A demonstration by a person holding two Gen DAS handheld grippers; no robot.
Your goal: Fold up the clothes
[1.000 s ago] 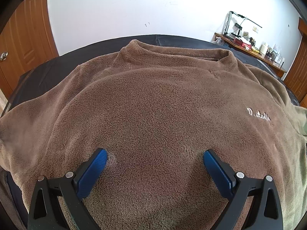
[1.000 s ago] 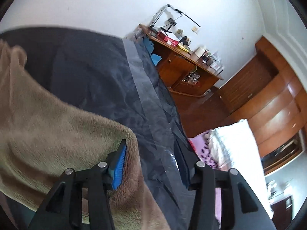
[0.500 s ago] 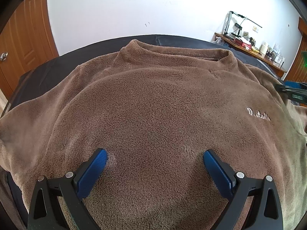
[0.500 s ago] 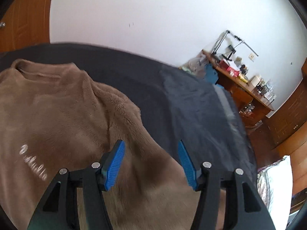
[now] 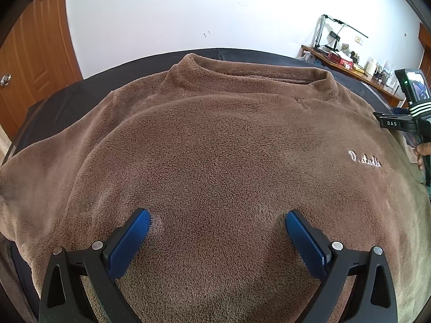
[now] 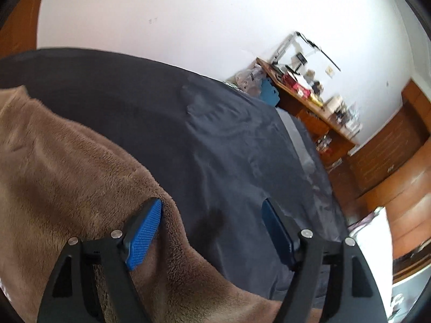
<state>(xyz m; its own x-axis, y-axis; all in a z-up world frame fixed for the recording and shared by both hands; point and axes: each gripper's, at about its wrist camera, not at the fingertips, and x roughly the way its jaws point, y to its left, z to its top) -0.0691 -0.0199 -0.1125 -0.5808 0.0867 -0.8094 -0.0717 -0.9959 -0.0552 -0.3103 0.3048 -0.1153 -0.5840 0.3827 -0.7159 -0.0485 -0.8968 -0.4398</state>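
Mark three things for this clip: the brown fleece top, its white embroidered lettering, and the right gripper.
brown fleece top (image 5: 215, 148), left wrist view, middle of the chest.
white embroidered lettering (image 5: 365, 159), left wrist view, mid-word.
right gripper (image 6: 211, 238), right wrist view, midway between fingertips.

Plain white wall (image 5: 188, 8), wooden door (image 5: 35, 62) on the left, cluttered wooden desk (image 6: 304, 102) with a lamp, wood-panelled cabinets (image 6: 390, 156) beside it.

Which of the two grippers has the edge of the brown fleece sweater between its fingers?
The right gripper: the brown fleece sweater edge lies between its open, just-widened fingers. The left gripper is open over the sweater's middle.
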